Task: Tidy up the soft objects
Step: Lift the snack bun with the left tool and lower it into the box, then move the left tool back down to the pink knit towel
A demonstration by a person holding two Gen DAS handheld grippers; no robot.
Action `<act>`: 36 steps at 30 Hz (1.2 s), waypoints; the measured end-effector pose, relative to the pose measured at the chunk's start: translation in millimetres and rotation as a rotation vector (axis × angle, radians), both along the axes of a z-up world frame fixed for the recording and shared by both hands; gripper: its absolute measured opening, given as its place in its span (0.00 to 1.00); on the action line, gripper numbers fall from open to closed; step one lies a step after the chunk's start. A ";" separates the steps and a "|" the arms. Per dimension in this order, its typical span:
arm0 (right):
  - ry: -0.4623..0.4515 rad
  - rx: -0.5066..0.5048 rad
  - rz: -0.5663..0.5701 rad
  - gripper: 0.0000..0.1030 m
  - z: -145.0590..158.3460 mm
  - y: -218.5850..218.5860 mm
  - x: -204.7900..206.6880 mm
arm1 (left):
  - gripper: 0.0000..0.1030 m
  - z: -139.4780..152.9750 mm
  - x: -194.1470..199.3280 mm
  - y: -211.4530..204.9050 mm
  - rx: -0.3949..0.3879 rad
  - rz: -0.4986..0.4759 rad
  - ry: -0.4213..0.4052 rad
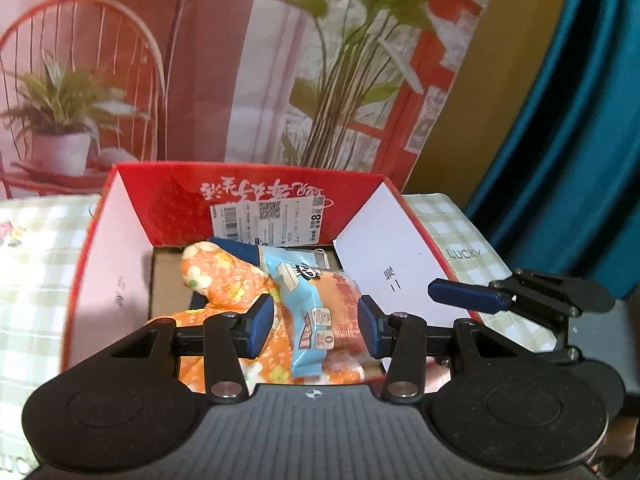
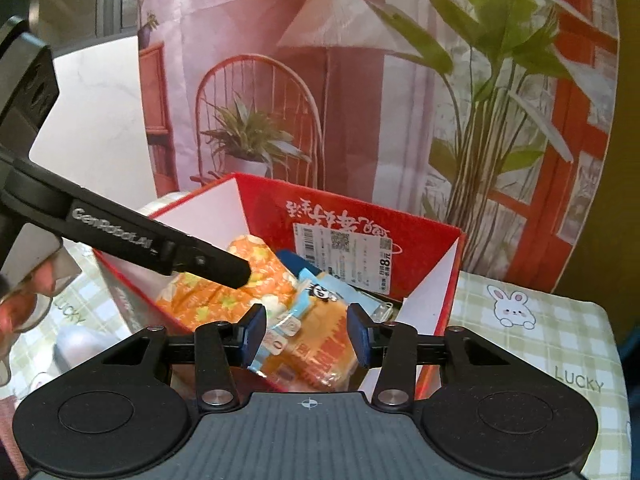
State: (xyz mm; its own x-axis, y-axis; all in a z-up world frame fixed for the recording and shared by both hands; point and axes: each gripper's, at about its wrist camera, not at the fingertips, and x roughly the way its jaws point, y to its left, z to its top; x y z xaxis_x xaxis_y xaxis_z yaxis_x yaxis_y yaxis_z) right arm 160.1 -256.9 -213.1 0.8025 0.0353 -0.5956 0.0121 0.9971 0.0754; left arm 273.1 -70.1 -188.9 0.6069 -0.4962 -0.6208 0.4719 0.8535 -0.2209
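Observation:
A red cardboard box (image 1: 168, 208) (image 2: 420, 248) stands open with its white flaps spread. Inside lie an orange floral soft toy (image 1: 216, 276) (image 2: 264, 268) and a blue and orange snack packet (image 1: 320, 300) (image 2: 316, 340), the packet partly on top of the toy. My left gripper (image 1: 315, 330) hovers over both, jaws apart, and its pads do not visibly press on either; in the right wrist view its finger (image 2: 224, 268) reaches over the toy. My right gripper (image 2: 307, 336) is open above the box's near right side. In the left wrist view its blue pad (image 1: 464, 294) hangs over the right flap.
A pale green checked cloth (image 2: 520, 320) with a rabbit and the word LUCKY covers the table. A printed backdrop (image 2: 360, 80) of plants and a chair stands right behind the box. A teal curtain (image 1: 580, 120) hangs at the right. A person's hand (image 2: 24, 292) holds the left gripper.

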 end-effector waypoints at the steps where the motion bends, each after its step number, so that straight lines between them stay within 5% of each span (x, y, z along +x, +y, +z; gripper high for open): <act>1: -0.006 0.001 0.004 0.41 2.8 2.0 -4.4 | 0.47 2.4 -5.1 3.0 0.001 0.002 -0.008; 7: -0.044 0.046 0.014 0.41 19.1 18.2 -37.0 | 0.47 9.0 -44.8 35.3 -0.041 0.029 0.014; 16: -0.040 0.119 0.084 0.41 24.0 61.5 -94.4 | 0.48 -19.9 -119.8 89.0 -0.043 0.032 0.062; 30: 0.182 0.168 0.044 0.41 -14.2 91.2 -170.0 | 0.55 -89.5 -167.5 130.2 -0.015 0.135 0.221; 36: 0.231 0.151 0.027 0.53 -24.1 88.8 -183.3 | 0.57 -98.4 -170.7 130.2 -0.010 0.155 0.229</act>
